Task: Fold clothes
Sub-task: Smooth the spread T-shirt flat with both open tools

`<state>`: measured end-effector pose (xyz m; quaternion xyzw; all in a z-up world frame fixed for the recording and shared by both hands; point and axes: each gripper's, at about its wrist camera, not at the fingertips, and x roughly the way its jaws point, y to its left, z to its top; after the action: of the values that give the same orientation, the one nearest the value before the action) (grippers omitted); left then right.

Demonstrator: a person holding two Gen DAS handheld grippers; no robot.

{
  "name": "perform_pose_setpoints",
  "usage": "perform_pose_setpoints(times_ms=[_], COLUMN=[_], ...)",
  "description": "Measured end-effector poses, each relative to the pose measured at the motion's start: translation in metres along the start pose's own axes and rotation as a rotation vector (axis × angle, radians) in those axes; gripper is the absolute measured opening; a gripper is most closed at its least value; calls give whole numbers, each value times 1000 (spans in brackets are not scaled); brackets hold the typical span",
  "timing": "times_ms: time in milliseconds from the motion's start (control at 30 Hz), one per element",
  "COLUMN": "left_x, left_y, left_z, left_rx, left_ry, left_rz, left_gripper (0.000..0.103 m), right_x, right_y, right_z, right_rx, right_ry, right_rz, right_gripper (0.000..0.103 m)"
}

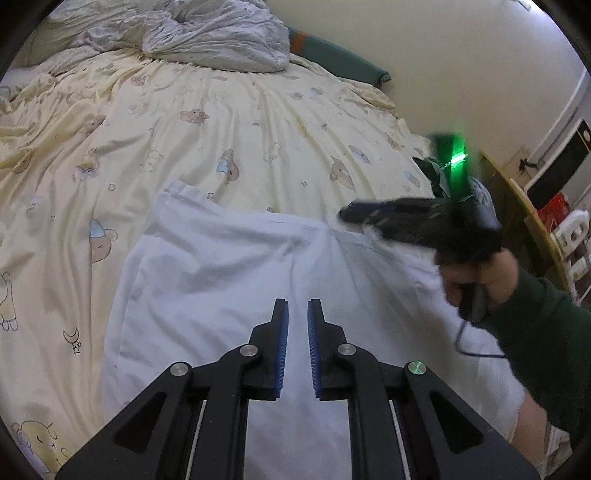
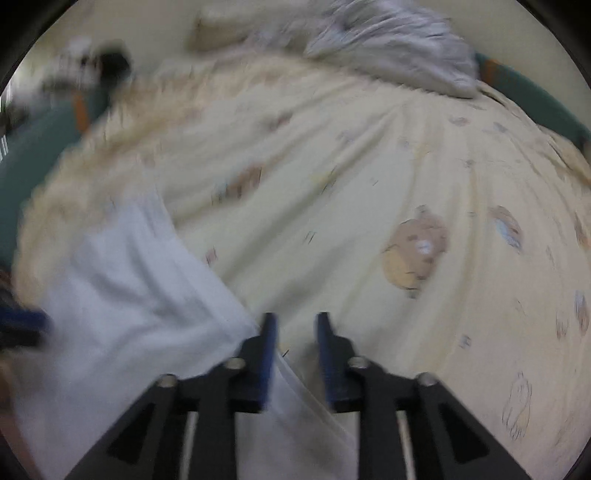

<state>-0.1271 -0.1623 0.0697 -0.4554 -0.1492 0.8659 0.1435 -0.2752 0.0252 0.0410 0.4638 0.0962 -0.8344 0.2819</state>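
Observation:
A white garment (image 1: 229, 266) lies spread on the yellow bear-print bed sheet (image 1: 221, 129). Just above its middle, my left gripper (image 1: 297, 306) hovers with a narrow gap between its blue pads (image 1: 283, 332) and nothing pinched. At the garment's right edge is my right gripper (image 1: 347, 216), blurred, held by a hand (image 1: 480, 273) in a dark green sleeve. The right wrist view is blurred. There my right gripper (image 2: 297, 321) stands open over the garment's (image 2: 129, 295) edge, and the cloth runs loosely under its fingers. The left gripper (image 2: 22, 321) shows at the far left edge.
A crumpled grey duvet (image 1: 207, 33) is heaped at the far end of the bed. A green padded bed edge (image 1: 340, 59) runs behind it along the wall. A wooden shelf with bottles and boxes (image 1: 535, 206) stands to the right of the bed.

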Motion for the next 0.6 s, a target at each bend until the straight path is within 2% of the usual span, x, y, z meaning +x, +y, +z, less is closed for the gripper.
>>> perform_pose_setpoints(times_ms=[67,167,233,333,400,433,467,500,533,600], left_x=[11,46,71,99,104,104,102,96,87,64], left_y=[-3,-14,-19,2,29,39,45,49,51,45], left_z=[4,13,21,40,56,62,66,69,70,66], left_rx=[12,55,111,111,24,-10,-17,-14,-6,28], left_ry=[17,83,94,84,81,82,83,76,64,38], left_rz=[-8,-36,6,145,171,180,199,230,267,283], left_gripper=[12,12,12,12,12,12,12,12,12,12], right_x=[-22,-37,-34,-17,-21,-26,-31,-39,-49,-73], right_y=[-5,16,33,35,20,9,-4,-20,-35,-54], right_z=[-8,-38,-62,-89,-100,-104,-108,-114,-119,-130], right_rx=[64,113,109,66,50,57,70,88,112,176], right_ry=[-18,-15,10,55,19,13,16,20,27,31], right_rz=[21,68,60,-39,-69,-124,-190,-241,-279,-283], right_gripper=[34,34,34,34,34,40,52,56,57,57])
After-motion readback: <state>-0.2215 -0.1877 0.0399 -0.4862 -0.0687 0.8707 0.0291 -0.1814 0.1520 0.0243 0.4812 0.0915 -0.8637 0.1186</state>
